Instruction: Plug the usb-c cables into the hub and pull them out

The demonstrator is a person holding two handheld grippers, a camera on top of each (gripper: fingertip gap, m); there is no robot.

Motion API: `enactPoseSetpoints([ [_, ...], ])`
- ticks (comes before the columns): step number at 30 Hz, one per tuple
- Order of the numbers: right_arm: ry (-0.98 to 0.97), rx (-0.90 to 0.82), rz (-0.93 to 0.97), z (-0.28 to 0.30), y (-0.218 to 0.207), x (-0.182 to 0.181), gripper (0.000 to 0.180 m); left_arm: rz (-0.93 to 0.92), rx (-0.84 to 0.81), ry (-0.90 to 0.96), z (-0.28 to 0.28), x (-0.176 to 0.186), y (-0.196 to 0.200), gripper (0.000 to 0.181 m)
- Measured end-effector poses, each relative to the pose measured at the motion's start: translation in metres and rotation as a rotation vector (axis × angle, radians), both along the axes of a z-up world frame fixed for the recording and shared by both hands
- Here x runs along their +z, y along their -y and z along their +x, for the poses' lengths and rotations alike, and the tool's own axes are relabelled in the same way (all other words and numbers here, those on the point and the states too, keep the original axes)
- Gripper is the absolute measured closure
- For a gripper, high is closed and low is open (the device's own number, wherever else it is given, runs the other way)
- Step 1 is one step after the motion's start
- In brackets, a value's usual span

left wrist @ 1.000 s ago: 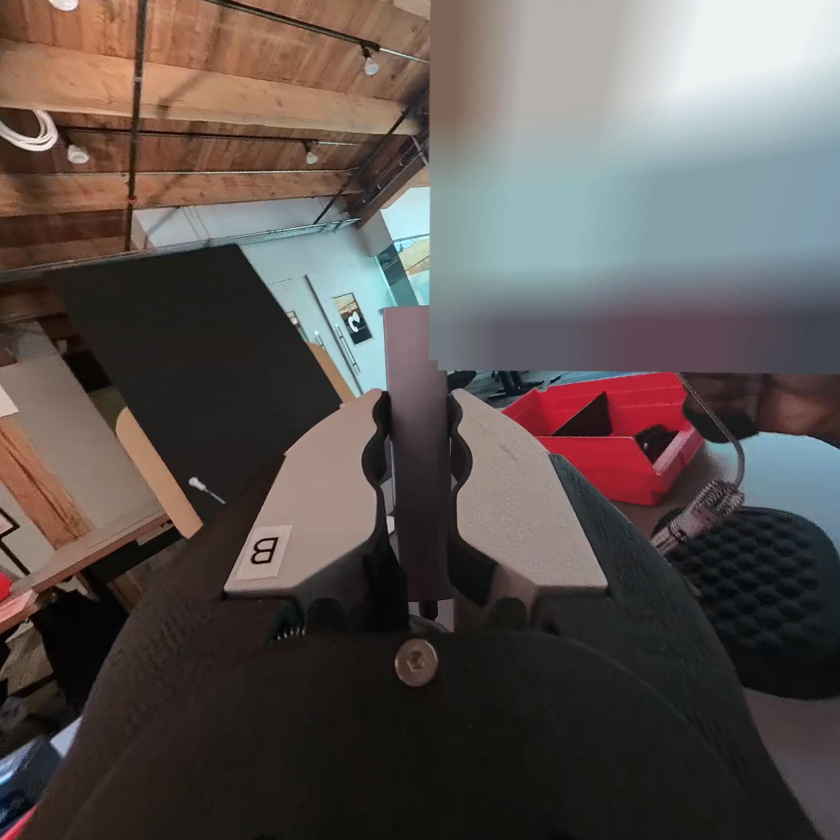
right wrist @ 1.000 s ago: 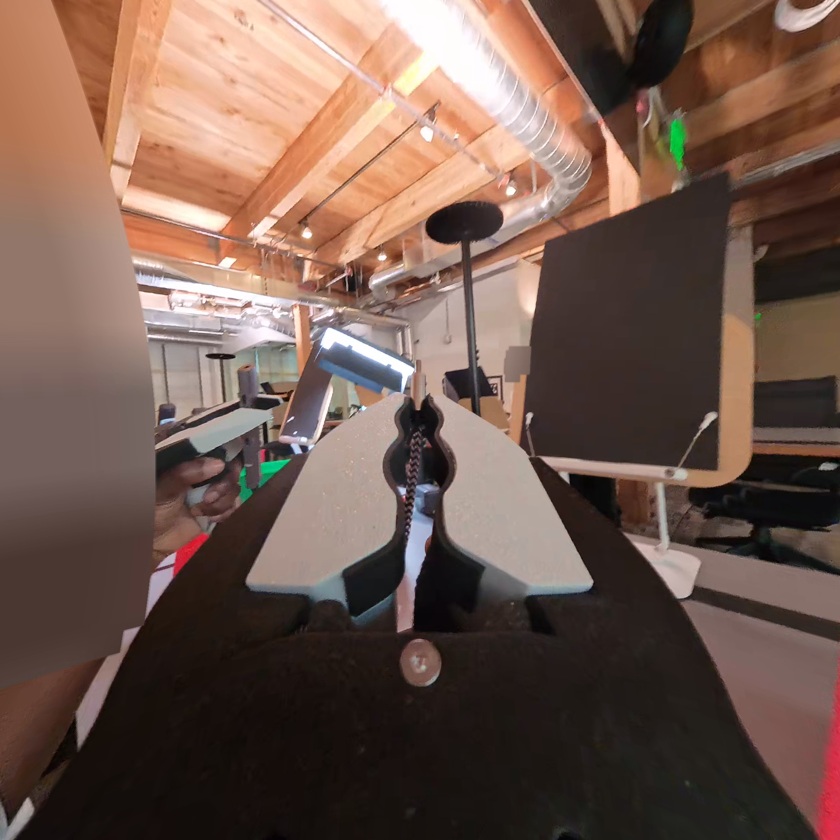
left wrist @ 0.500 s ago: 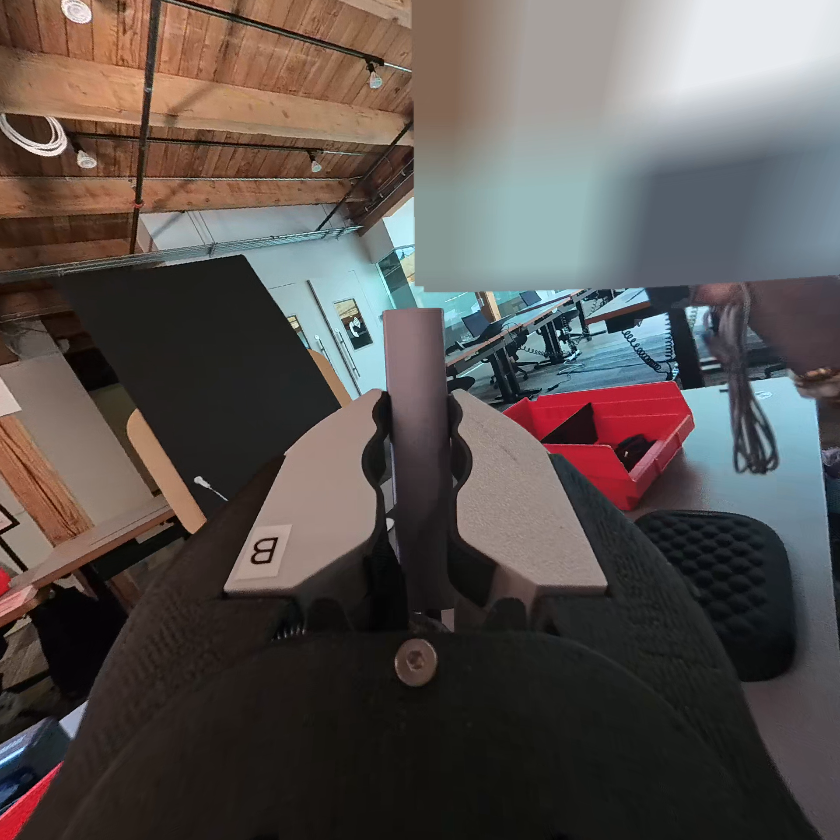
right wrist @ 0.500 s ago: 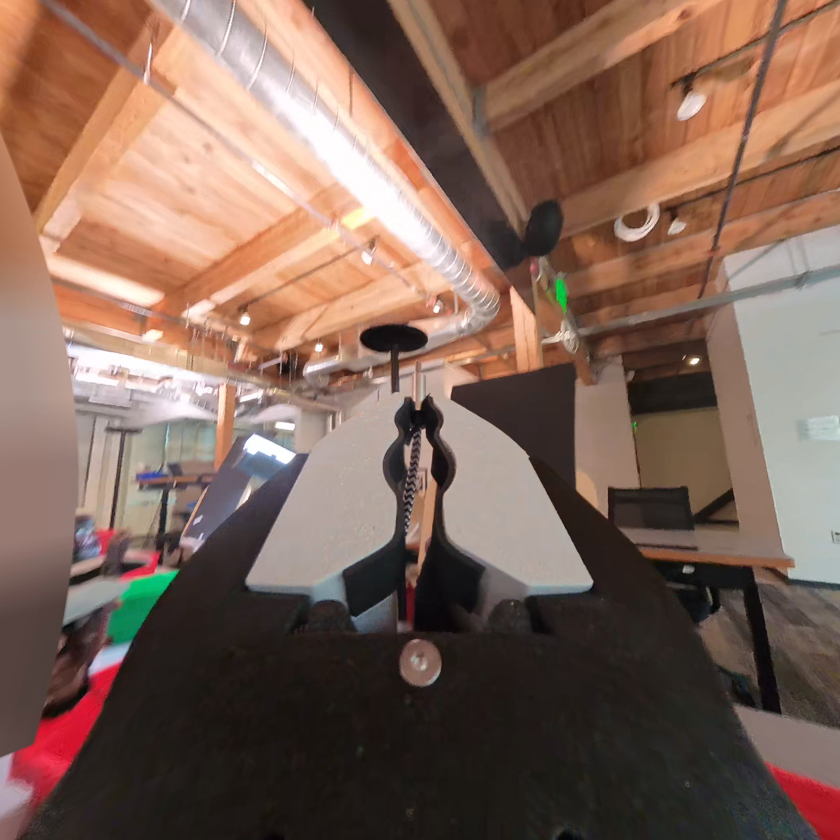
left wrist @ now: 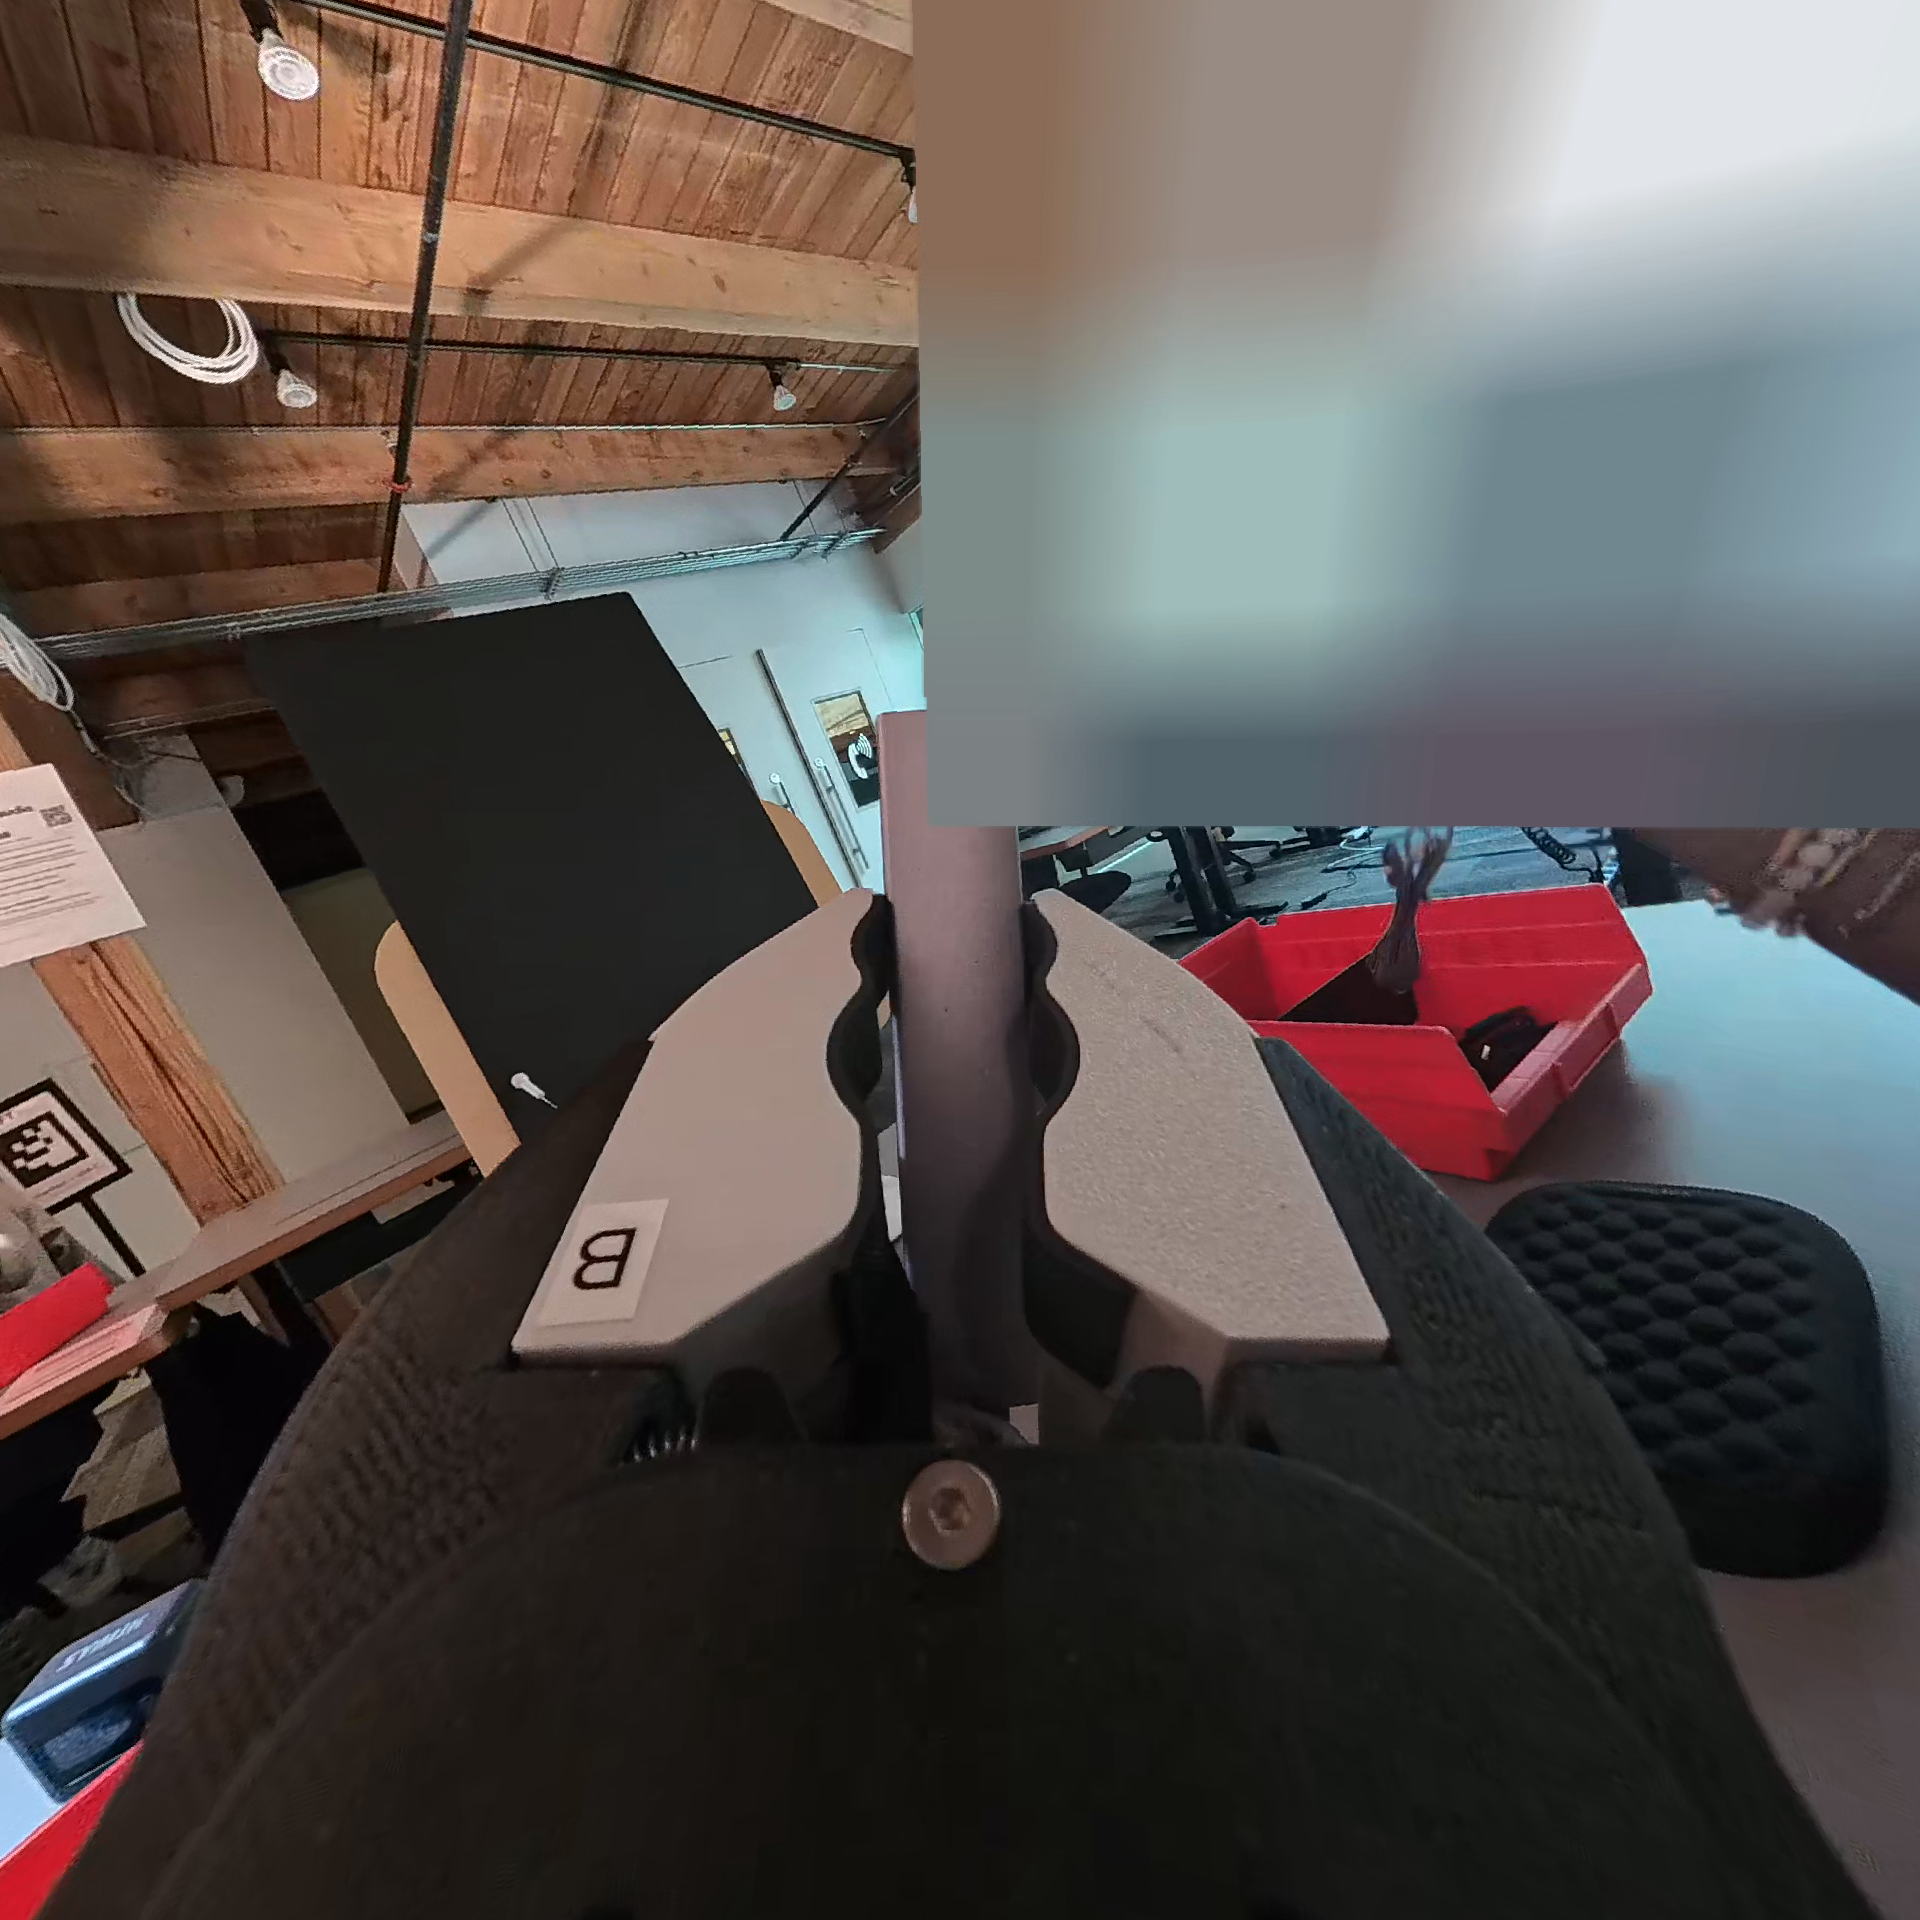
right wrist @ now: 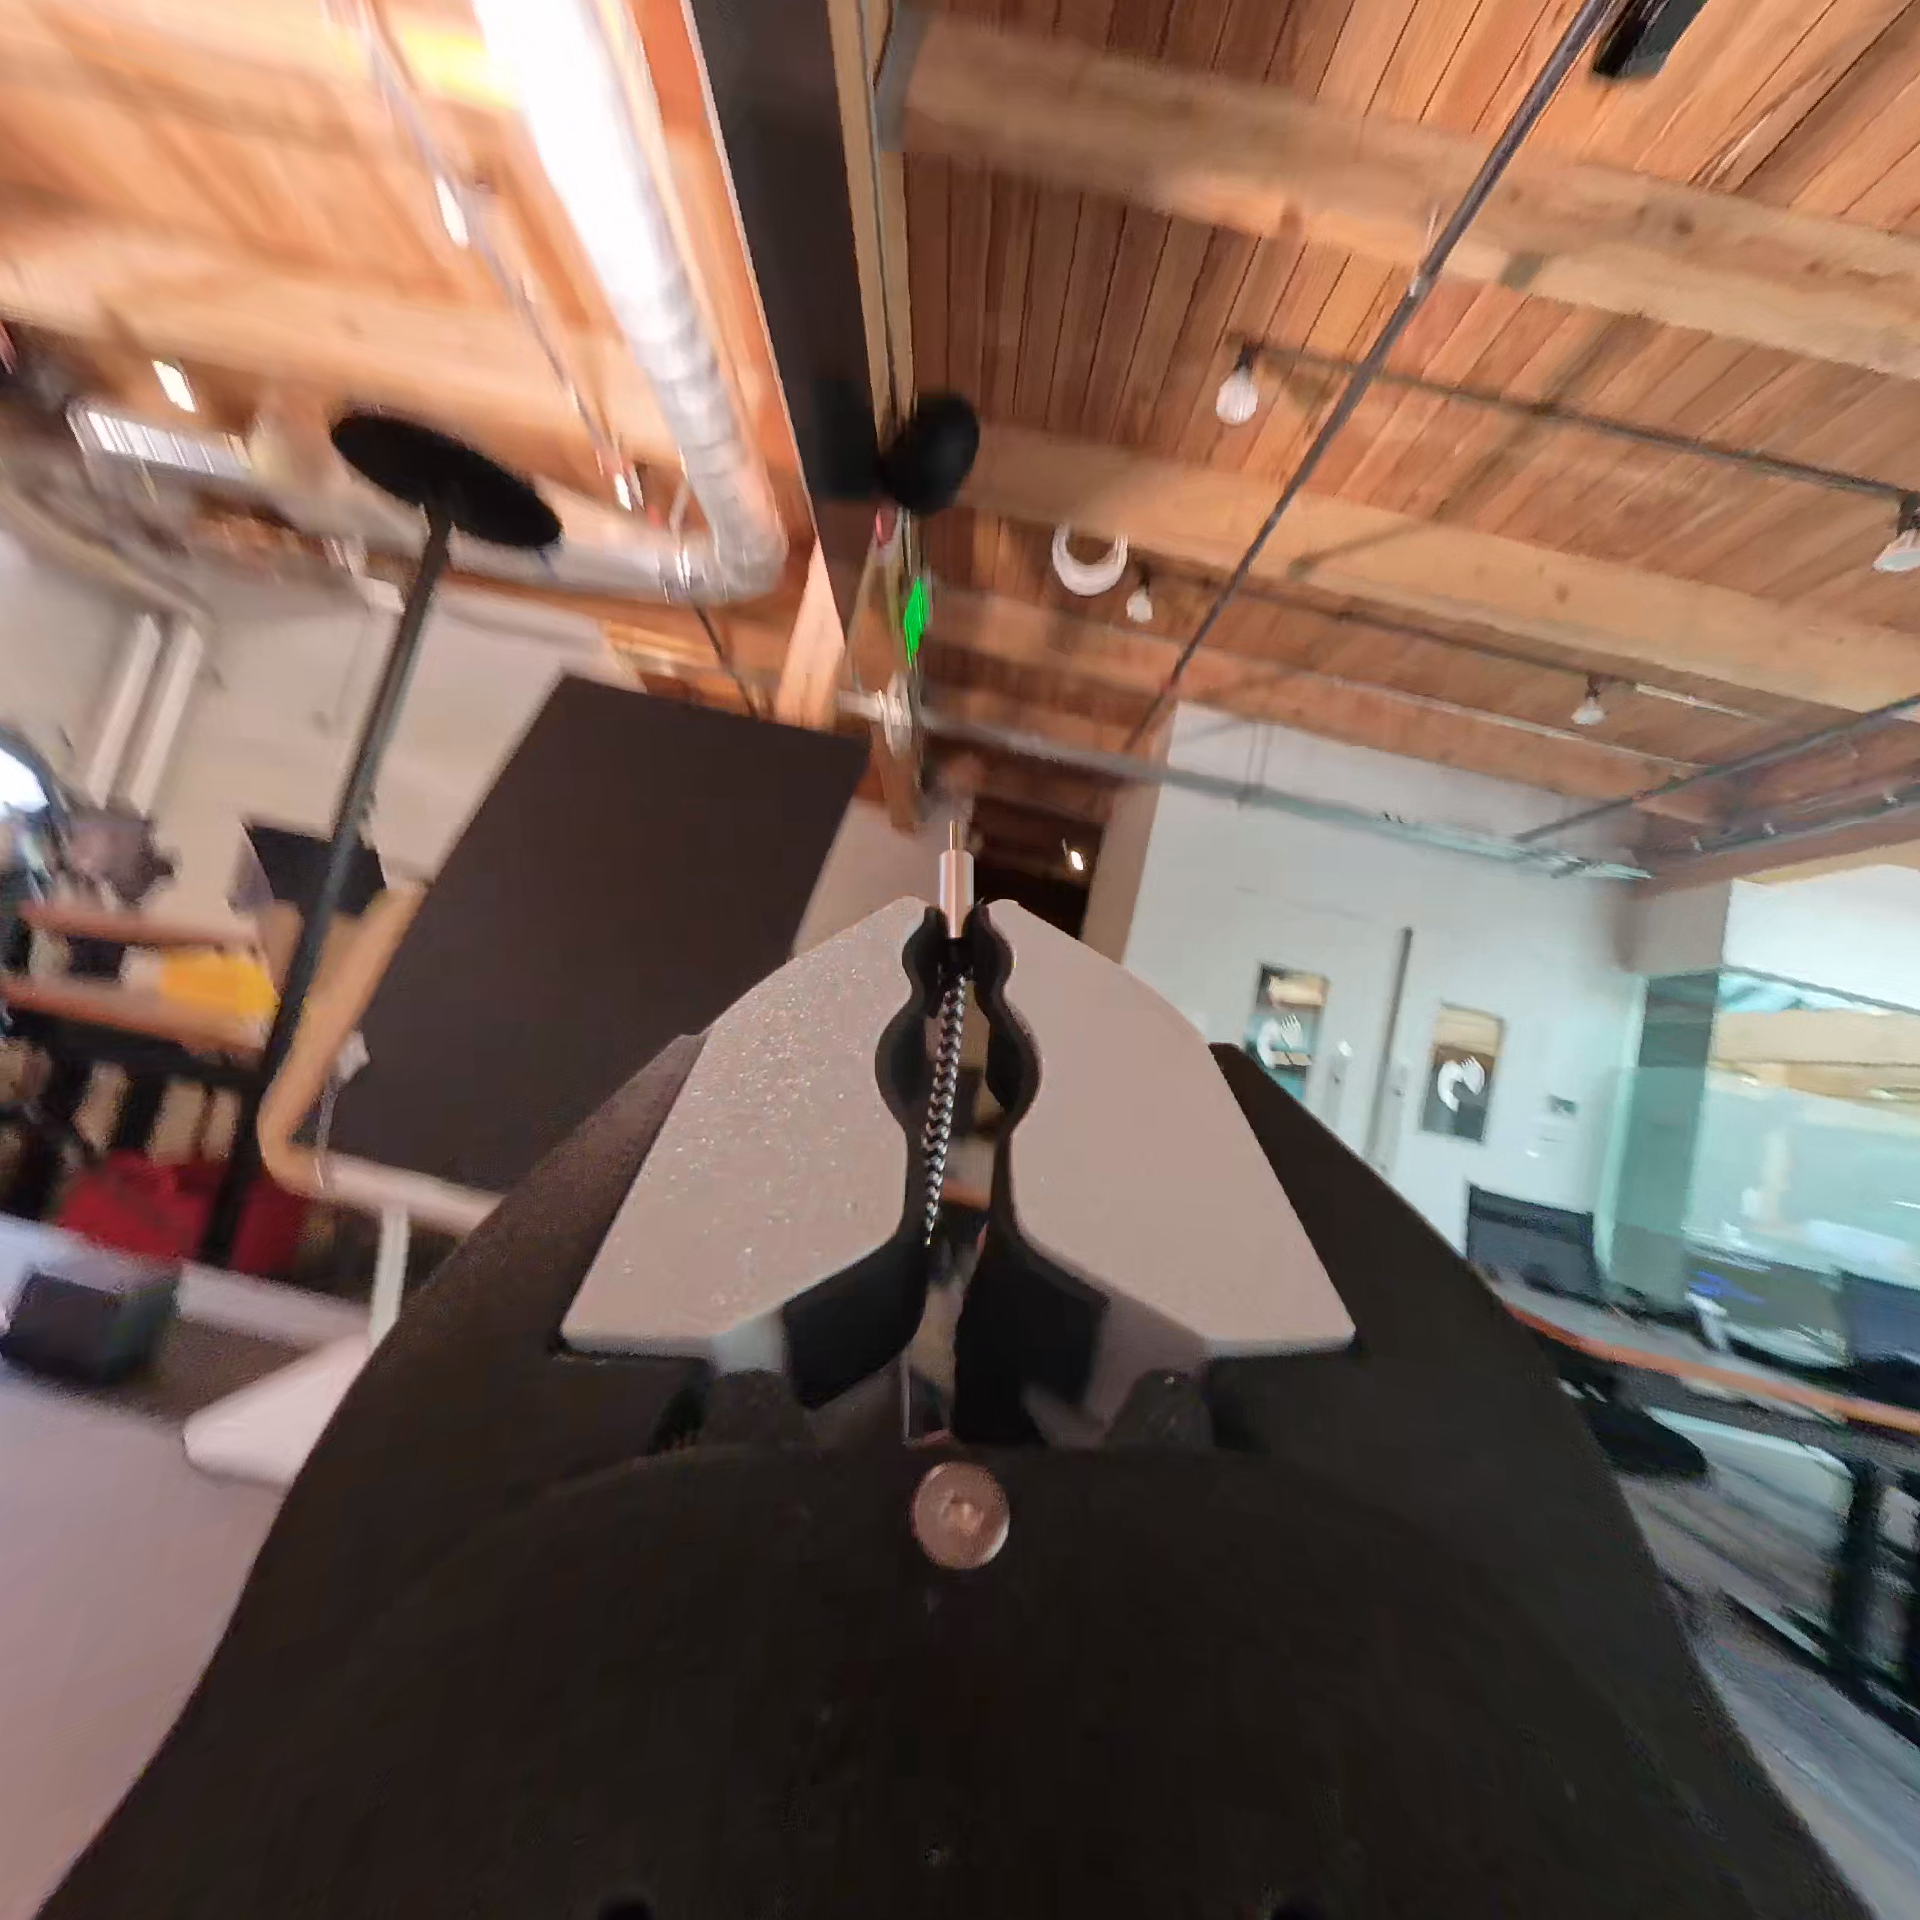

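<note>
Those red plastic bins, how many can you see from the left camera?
1 for sure: an open red bin on the grey table, right of the left gripper. Red shapes at the lower left edge might be others; too cropped to tell.

A red bin (left wrist: 1455,1081) sits on the grey table (left wrist: 1766,1049) behind a black dimpled pad (left wrist: 1704,1382)

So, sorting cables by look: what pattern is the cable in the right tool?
Black-and-white braid on the cable, best in the right wrist view.
</note>
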State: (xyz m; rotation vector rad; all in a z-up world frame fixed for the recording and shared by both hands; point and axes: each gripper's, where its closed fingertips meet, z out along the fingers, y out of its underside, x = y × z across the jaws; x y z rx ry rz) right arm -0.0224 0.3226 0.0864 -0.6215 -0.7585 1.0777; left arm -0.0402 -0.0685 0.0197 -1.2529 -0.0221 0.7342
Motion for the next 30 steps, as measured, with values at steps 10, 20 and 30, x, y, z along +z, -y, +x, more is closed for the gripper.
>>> enactPoseSetpoints([
  [10, 0.825, -0.128, -0.422, -0.033, -0.042, -0.238, 0.174, -0.023, 0.014, -0.007, 0.000, -0.003, -0.002, 0.157],
  [20, 1.090, -0.353, -0.513, -0.030, -0.066, -0.302, 0.170, -0.056, 0.006, -0.016, 0.003, -0.006, -0.010, 0.156],
  [30, 0.748, -0.169, -0.527, -0.022, -0.036, -0.217, 0.105, -0.052, 0.013, -0.006, -0.002, -0.007, -0.007, 0.156],
])
